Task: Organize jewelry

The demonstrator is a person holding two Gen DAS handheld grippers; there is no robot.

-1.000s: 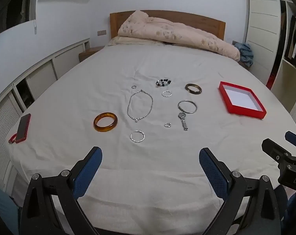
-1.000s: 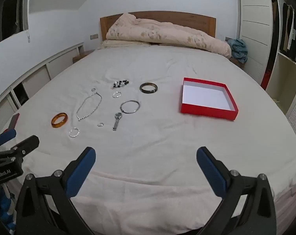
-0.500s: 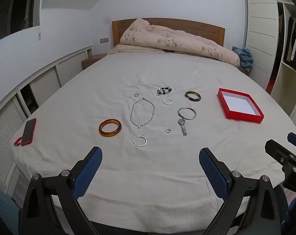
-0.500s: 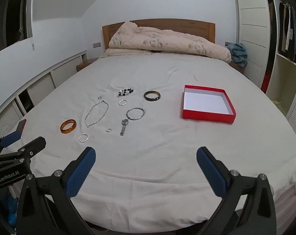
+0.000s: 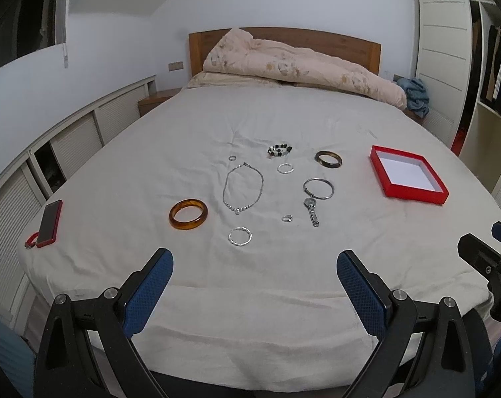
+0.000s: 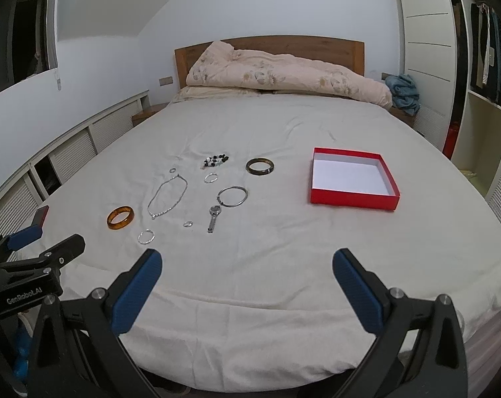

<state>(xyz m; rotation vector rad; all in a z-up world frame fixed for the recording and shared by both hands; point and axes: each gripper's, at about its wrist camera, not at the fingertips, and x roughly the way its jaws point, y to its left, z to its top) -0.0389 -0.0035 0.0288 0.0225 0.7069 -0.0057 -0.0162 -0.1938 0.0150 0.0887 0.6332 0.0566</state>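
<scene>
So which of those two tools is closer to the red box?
Right. The right tool sits nearly in front of the red box; the left tool faces the bracelets, with the box off to its right.

Both views were evenly lit by soft, cool, diffuse light; source not visible. Room read slightly dim with a bluish cast. The bed [image 5: 316, 116] sheet showed only faint crease shadows and no glare. Focus was sharp at center. Strong fisheye bending curved the wall [image 6: 84, 76] and cabinets [image 5: 449, 49] near edges, and corners went black with vignetting.
</scene>
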